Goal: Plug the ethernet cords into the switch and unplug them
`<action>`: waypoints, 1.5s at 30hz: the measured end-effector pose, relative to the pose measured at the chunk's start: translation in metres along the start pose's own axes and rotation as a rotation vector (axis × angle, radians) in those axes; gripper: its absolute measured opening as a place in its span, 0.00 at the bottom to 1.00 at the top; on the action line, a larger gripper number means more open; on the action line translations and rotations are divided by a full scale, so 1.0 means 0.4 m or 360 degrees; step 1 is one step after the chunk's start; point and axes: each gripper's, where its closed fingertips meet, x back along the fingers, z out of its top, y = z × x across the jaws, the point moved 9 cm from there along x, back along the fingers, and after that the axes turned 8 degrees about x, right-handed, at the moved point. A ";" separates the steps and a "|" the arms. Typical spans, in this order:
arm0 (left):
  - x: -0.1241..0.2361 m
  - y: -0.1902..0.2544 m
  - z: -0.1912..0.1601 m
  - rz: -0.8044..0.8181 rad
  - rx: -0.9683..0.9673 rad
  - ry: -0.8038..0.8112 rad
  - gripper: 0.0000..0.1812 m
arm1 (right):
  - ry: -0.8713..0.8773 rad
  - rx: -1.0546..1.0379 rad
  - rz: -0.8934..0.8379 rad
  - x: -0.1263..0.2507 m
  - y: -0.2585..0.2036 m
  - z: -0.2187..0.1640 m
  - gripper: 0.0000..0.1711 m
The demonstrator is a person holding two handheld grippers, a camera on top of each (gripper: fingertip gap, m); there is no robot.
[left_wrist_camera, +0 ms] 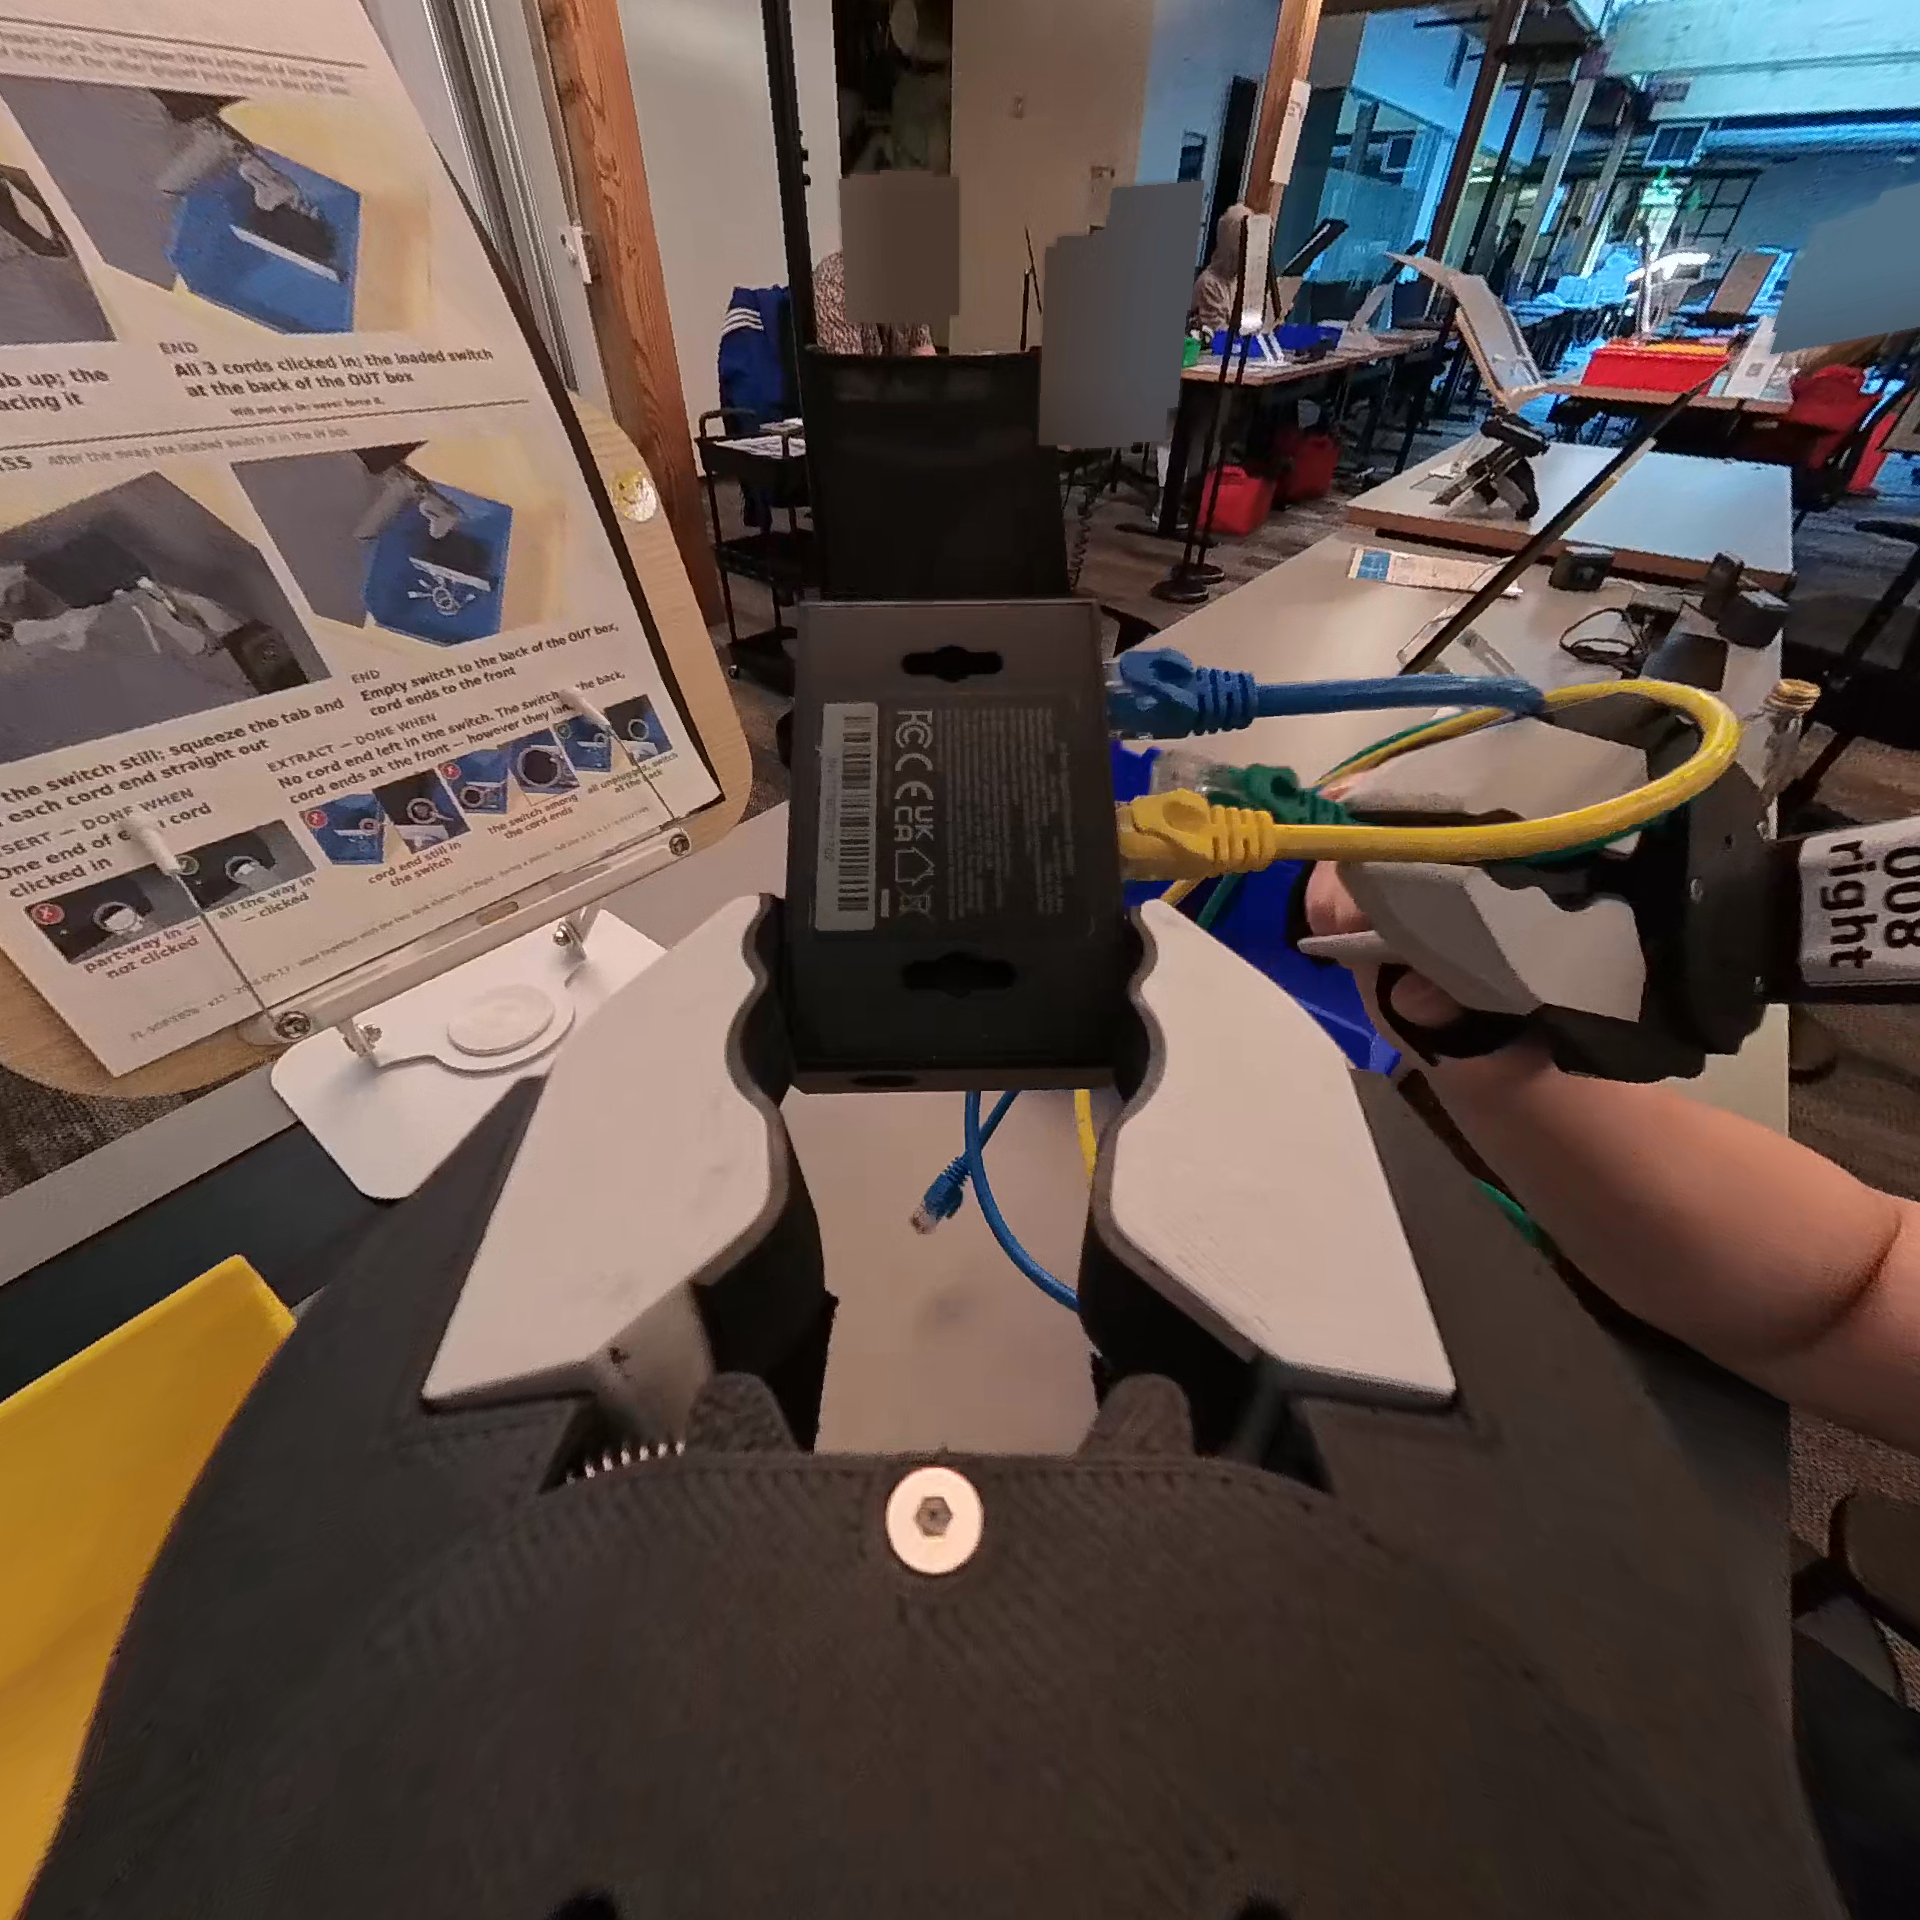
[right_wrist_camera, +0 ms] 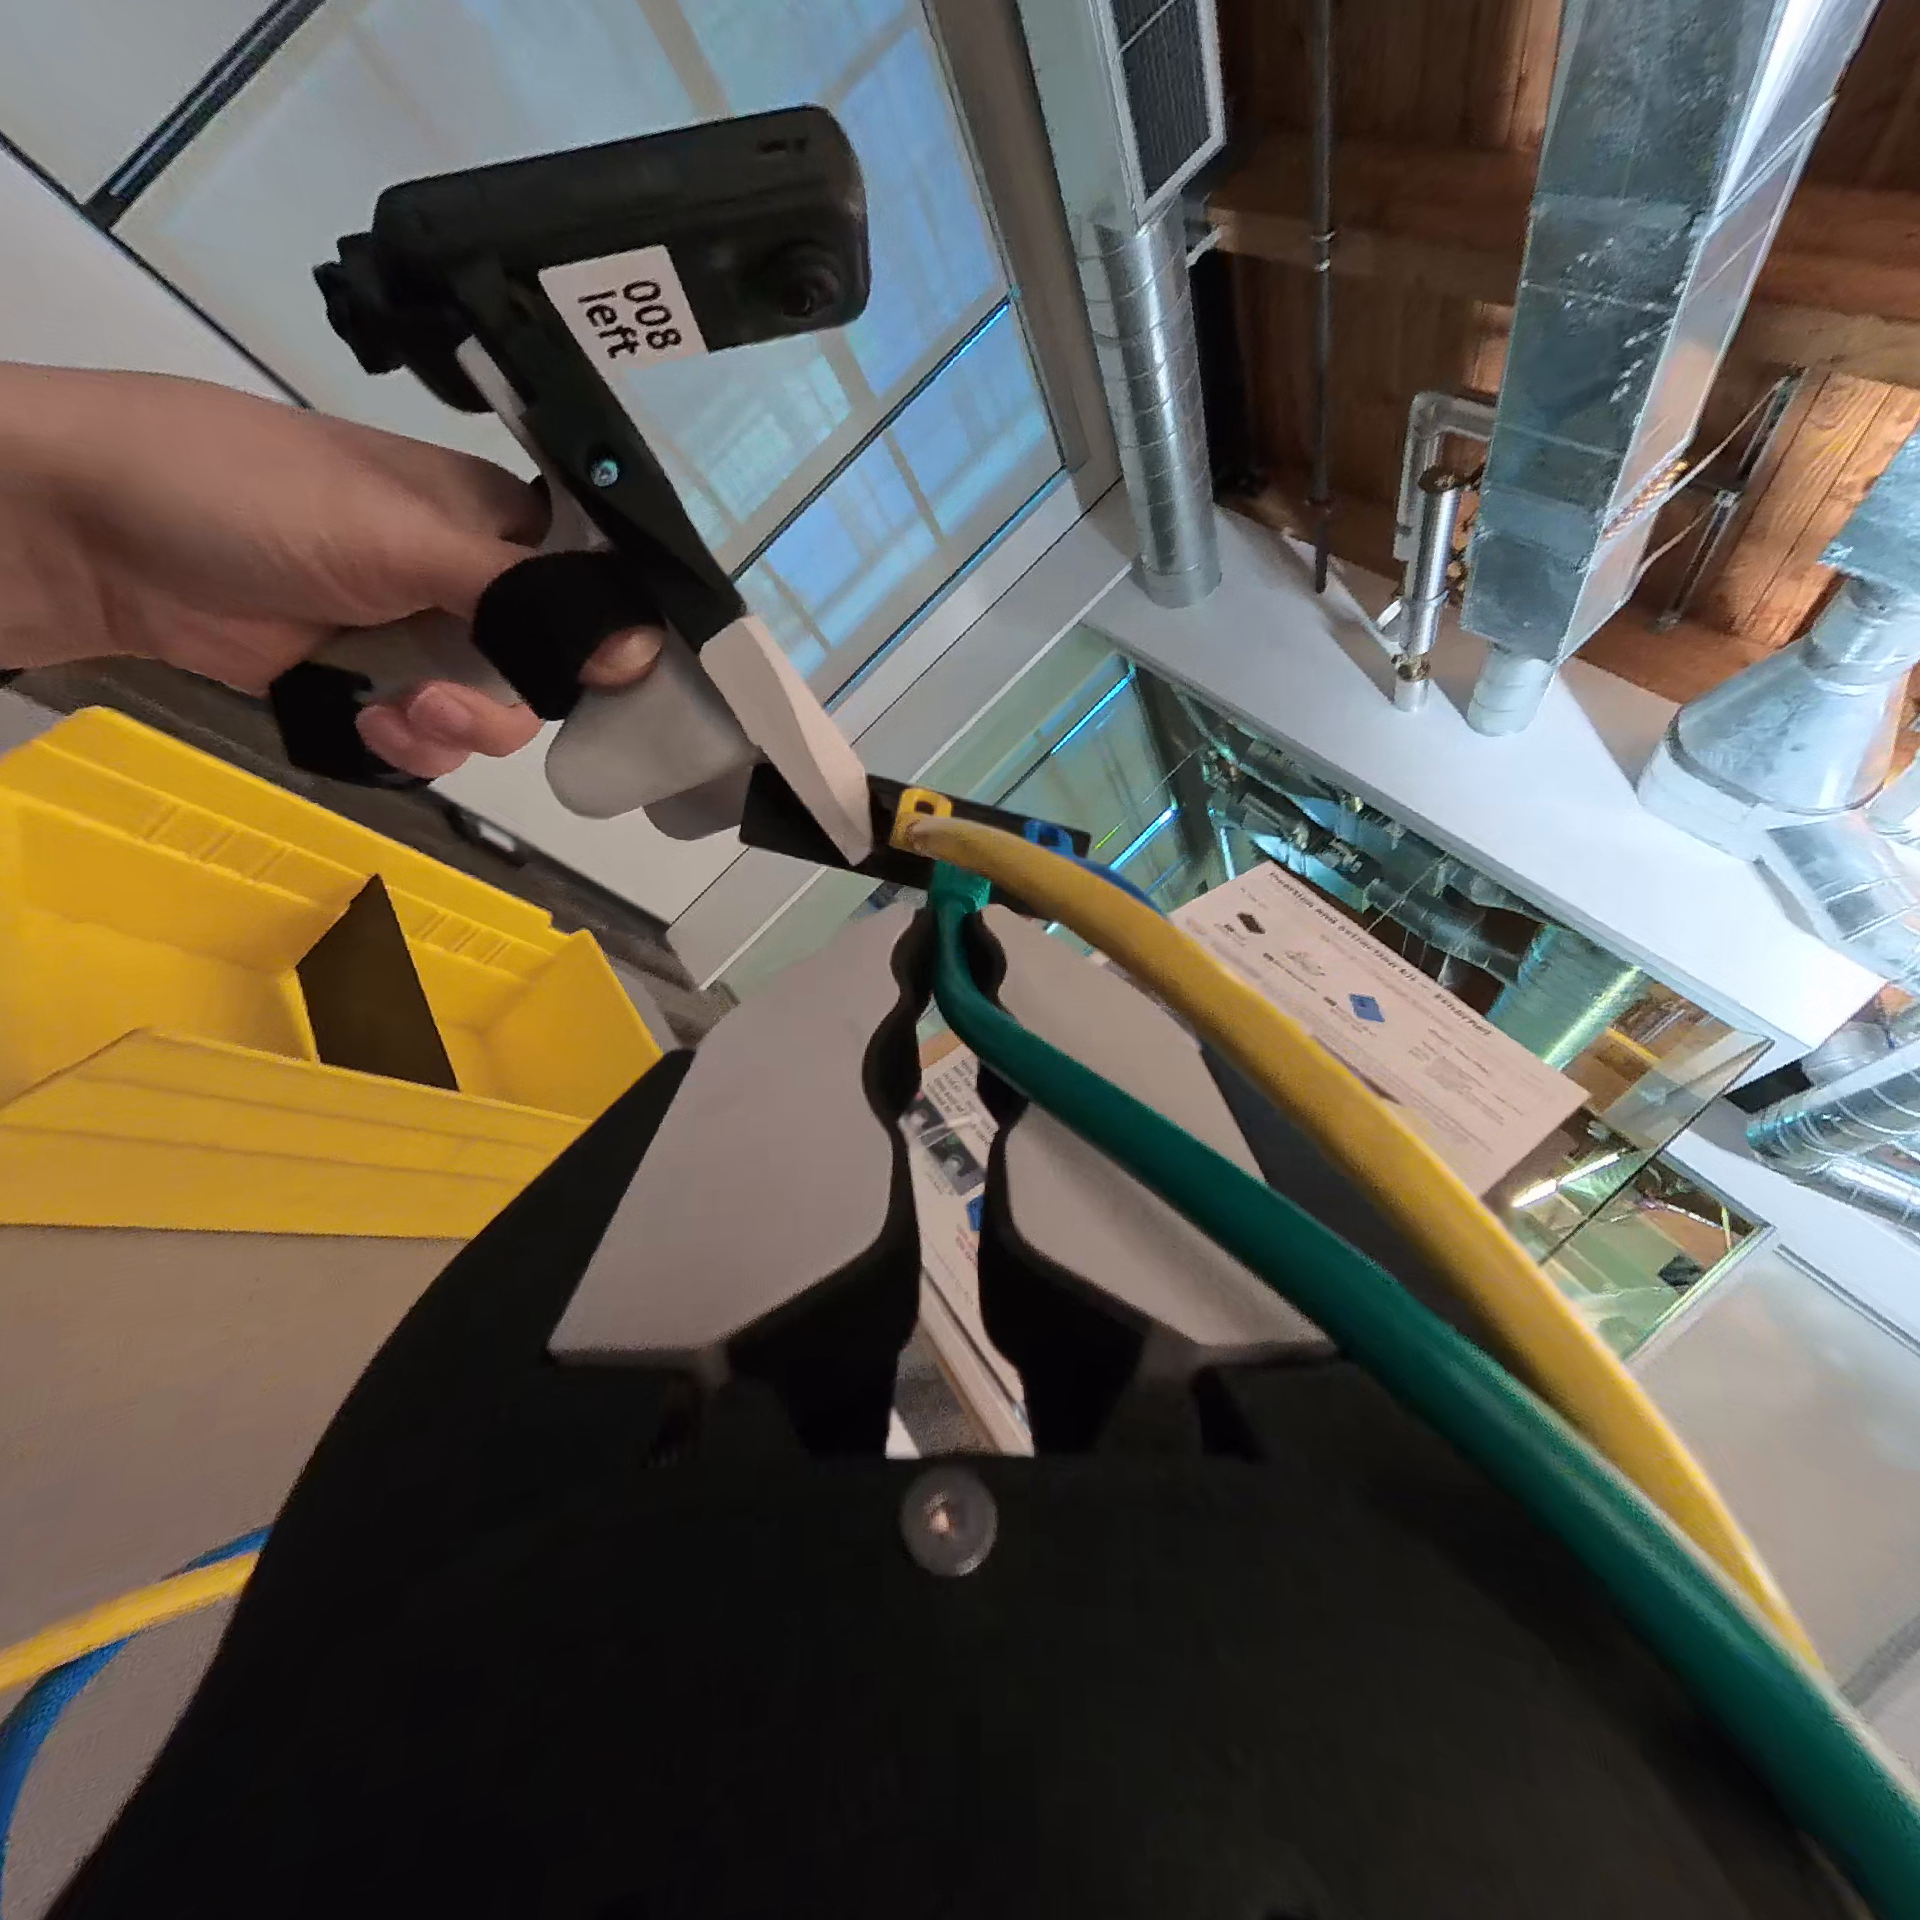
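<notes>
My left gripper [left_wrist_camera: 951,935] is shut on the black switch [left_wrist_camera: 945,769] and holds it above the table with its labelled underside towards the camera. A blue cord [left_wrist_camera: 1382,694] and a yellow cord [left_wrist_camera: 1455,836] are plugged into its right side. My right gripper [right_wrist_camera: 948,935] is shut on the green cord [right_wrist_camera: 1143,1132] just behind its plug [left_wrist_camera: 1268,792]. The plug's clear tip sits at the switch's edge between the other two plugs, still showing. In the right wrist view the switch [right_wrist_camera: 904,842] is edge-on, with the left gripper [right_wrist_camera: 831,800] on it.
An instruction sheet on a stand [left_wrist_camera: 312,571] is at the left. A yellow bin [right_wrist_camera: 208,987] lies to the left below, and a blue bin [left_wrist_camera: 1278,966] is behind the switch. A loose blue cord end [left_wrist_camera: 940,1205] lies on the white table [left_wrist_camera: 935,1351].
</notes>
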 end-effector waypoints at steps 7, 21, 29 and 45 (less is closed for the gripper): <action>-0.006 -0.005 -0.007 0.0002 -0.0024 -0.0063 0.33 | -0.0045 -0.0023 0.0025 -0.008 -0.004 0.000 0.06; -0.009 0.003 -0.012 0.0057 -0.0174 -0.0119 0.33 | -0.0096 -0.0063 0.0064 -0.016 -0.007 -0.006 0.04; -0.009 0.010 -0.011 0.0113 -0.0271 -0.0126 0.33 | -0.0075 -0.0127 0.0050 -0.016 -0.005 -0.008 0.04; -0.009 0.027 -0.013 0.0140 -0.0362 -0.0165 0.33 | -0.0035 -0.0047 -0.0004 -0.010 -0.011 -0.004 0.04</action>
